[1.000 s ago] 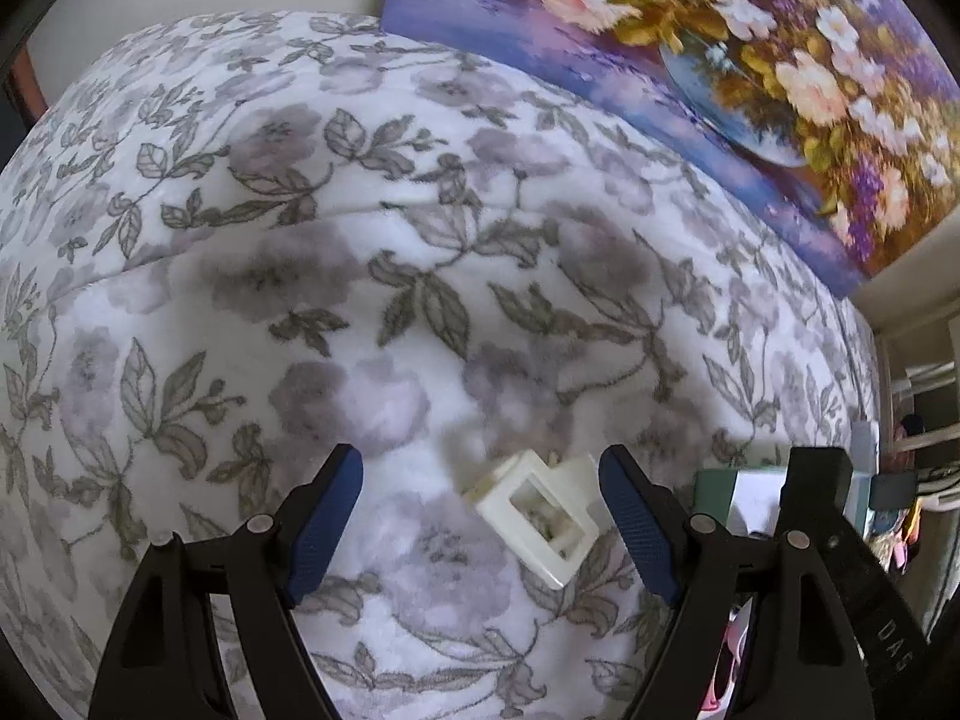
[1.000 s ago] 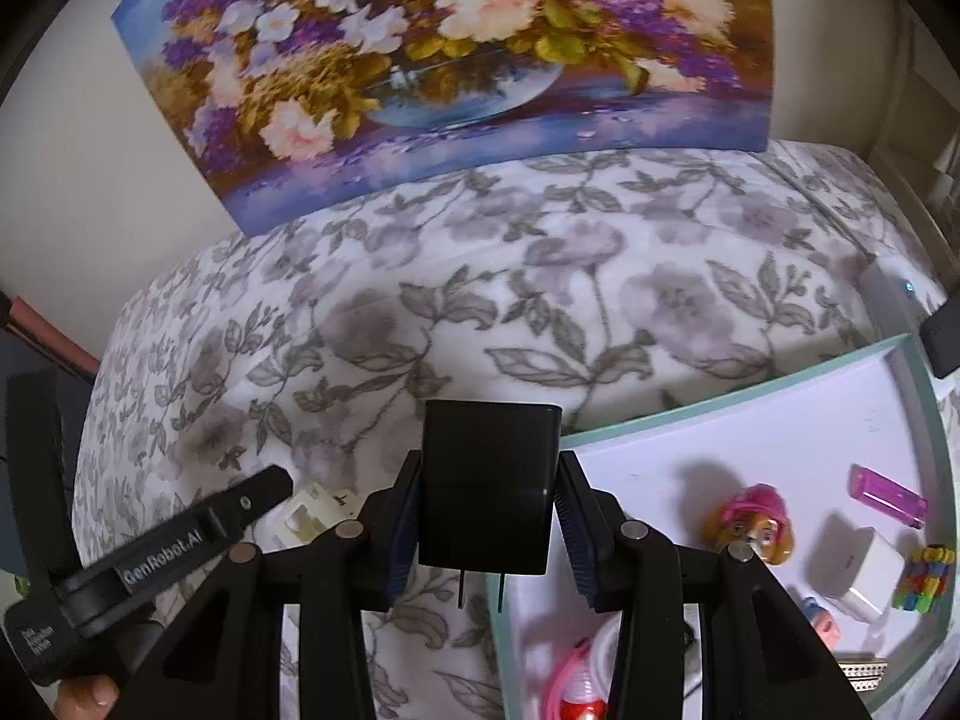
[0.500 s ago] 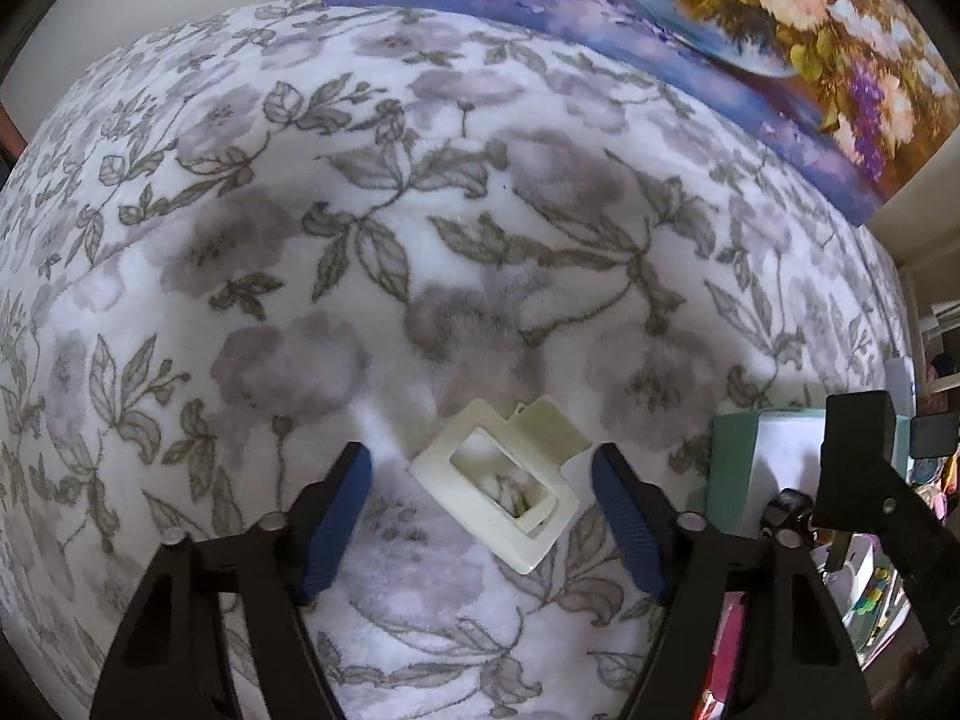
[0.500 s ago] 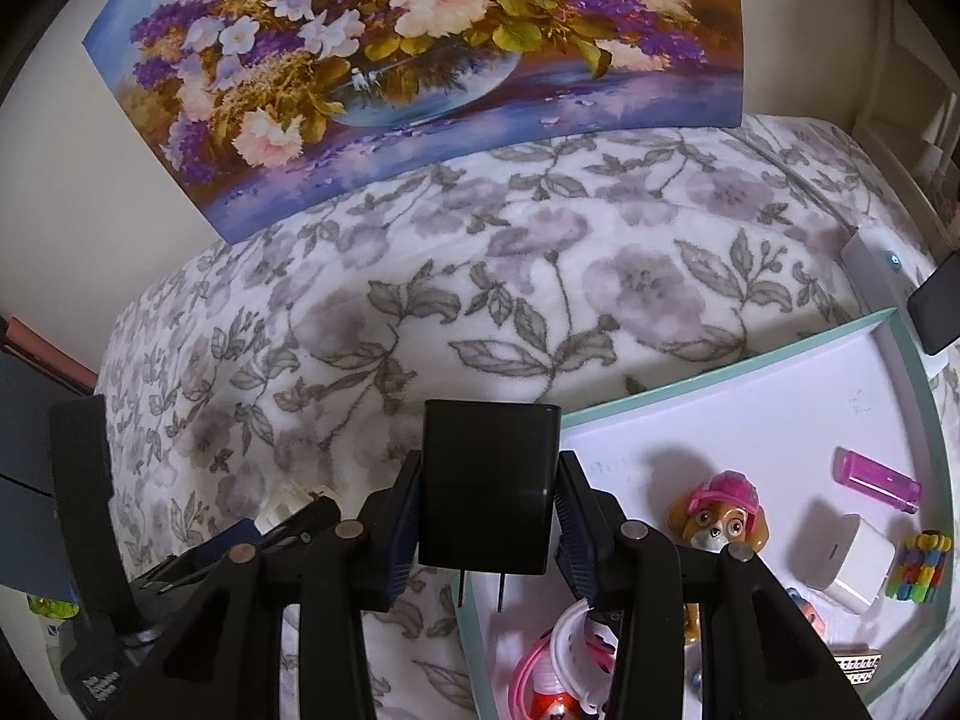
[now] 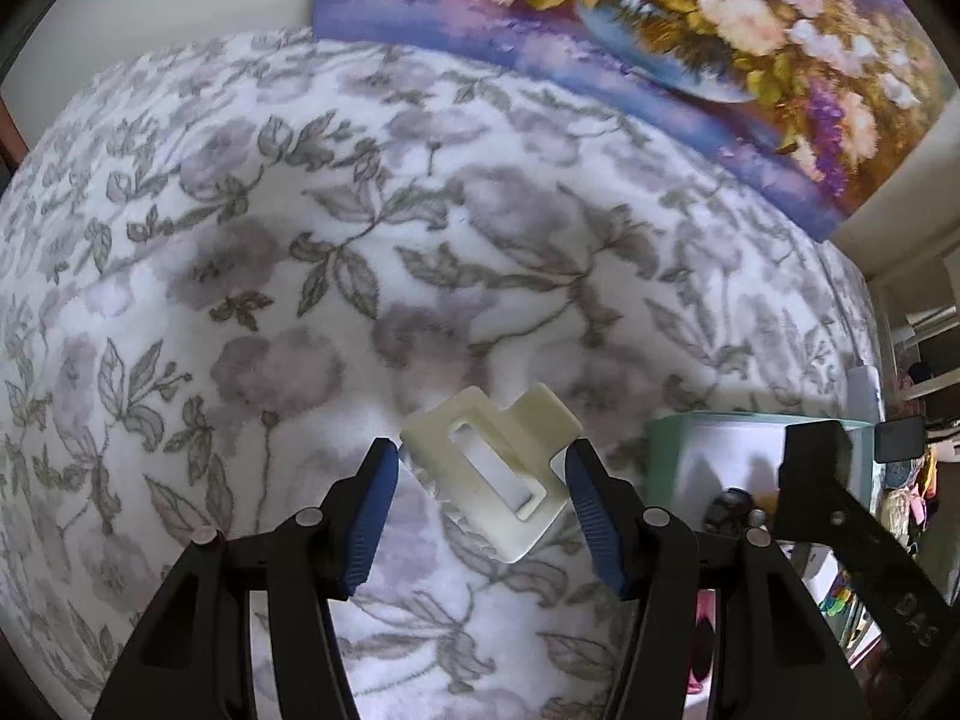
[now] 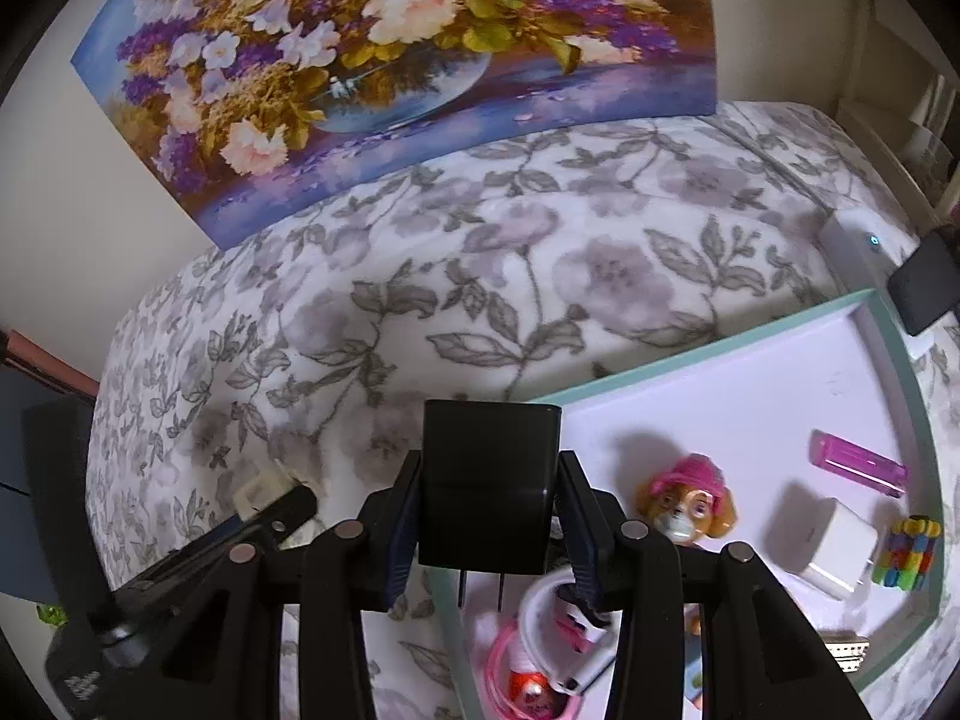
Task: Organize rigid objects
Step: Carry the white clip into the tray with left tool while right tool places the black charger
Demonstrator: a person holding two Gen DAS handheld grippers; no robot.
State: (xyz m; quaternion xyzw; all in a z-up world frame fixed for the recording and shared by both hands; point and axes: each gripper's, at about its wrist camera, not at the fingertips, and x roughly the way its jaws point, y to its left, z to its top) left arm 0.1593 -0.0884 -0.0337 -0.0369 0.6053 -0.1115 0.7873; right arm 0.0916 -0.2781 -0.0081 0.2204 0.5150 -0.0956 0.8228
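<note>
A cream plastic clip piece (image 5: 501, 468) lies on the floral bedspread (image 5: 360, 240), between the fingers of my left gripper (image 5: 483, 483). The blue pads sit close on both its sides, and whether they touch it is unclear. My right gripper (image 6: 489, 510) is shut on a black plug adapter (image 6: 489, 480), prongs down, above the near left corner of a mint-rimmed white tray (image 6: 750, 336). The tray holds a pink-hatted pup toy (image 6: 687, 501), a white charger cube (image 6: 831, 543), a pink lighter (image 6: 858, 462) and a colourful block toy (image 6: 906, 552).
A flower painting (image 6: 390, 60) leans on the wall behind the bed. A white device (image 6: 858, 246) and a black object (image 6: 924, 288) lie at the tray's far right. A pink and white toy (image 6: 540, 654) lies in the tray's near corner. The left gripper (image 6: 240, 540) shows left of the adapter.
My left gripper has moved forward around the cream piece and its fingers have narrowed onto it. The right gripper has kept hold of the black adapter, shifting a little over the tray corner.
</note>
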